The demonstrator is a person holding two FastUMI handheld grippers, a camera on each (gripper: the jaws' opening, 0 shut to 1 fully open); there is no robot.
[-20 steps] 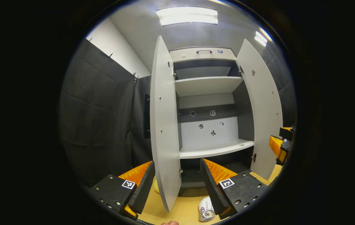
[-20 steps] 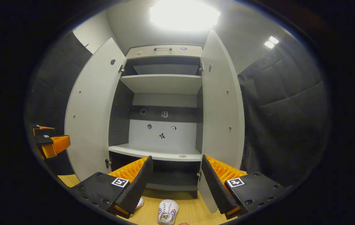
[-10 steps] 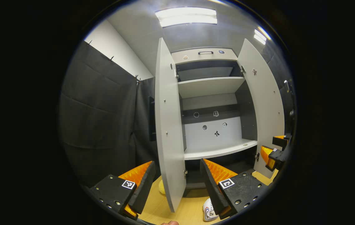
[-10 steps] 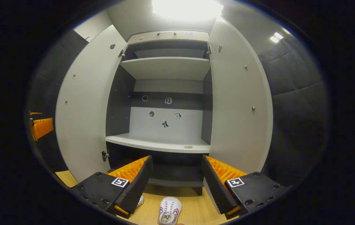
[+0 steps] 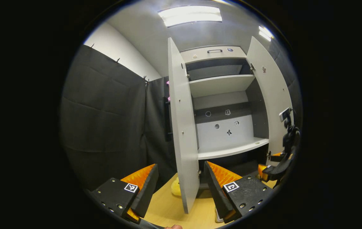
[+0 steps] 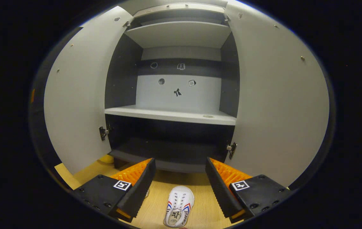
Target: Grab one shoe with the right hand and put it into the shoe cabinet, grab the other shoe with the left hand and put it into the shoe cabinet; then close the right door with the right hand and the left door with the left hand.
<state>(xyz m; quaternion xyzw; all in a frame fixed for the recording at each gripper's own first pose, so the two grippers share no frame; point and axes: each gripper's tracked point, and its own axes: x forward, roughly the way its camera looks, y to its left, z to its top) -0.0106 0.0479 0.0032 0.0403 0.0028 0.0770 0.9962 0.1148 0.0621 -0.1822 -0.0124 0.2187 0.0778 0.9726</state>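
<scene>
Shoe (image 6: 179, 206) is lying on the floor (image 6: 204, 213) just ahead of the right gripper (image 6: 180, 187), between its wide-open, empty fingers. Beyond, the cabinet (image 6: 171, 114) is standing with both doors open. Left gripper (image 5: 178, 186) is hanging open, empty, straddling the left door (image 5: 184, 133).

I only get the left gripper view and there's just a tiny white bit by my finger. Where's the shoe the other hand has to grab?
Observer: In the right gripper view a whole white shoe lies flat on the wooden floor, just in front of the shoe cabinet.
Operator: Is the other hand holding it?
Observer: No. The right gripper is open, and the shoe sits in the gap between its fingers, untouched.
Operator: Which way does the shoe point?
Observer: Its toe seems to point at the cabinet, laces up.
</scene>
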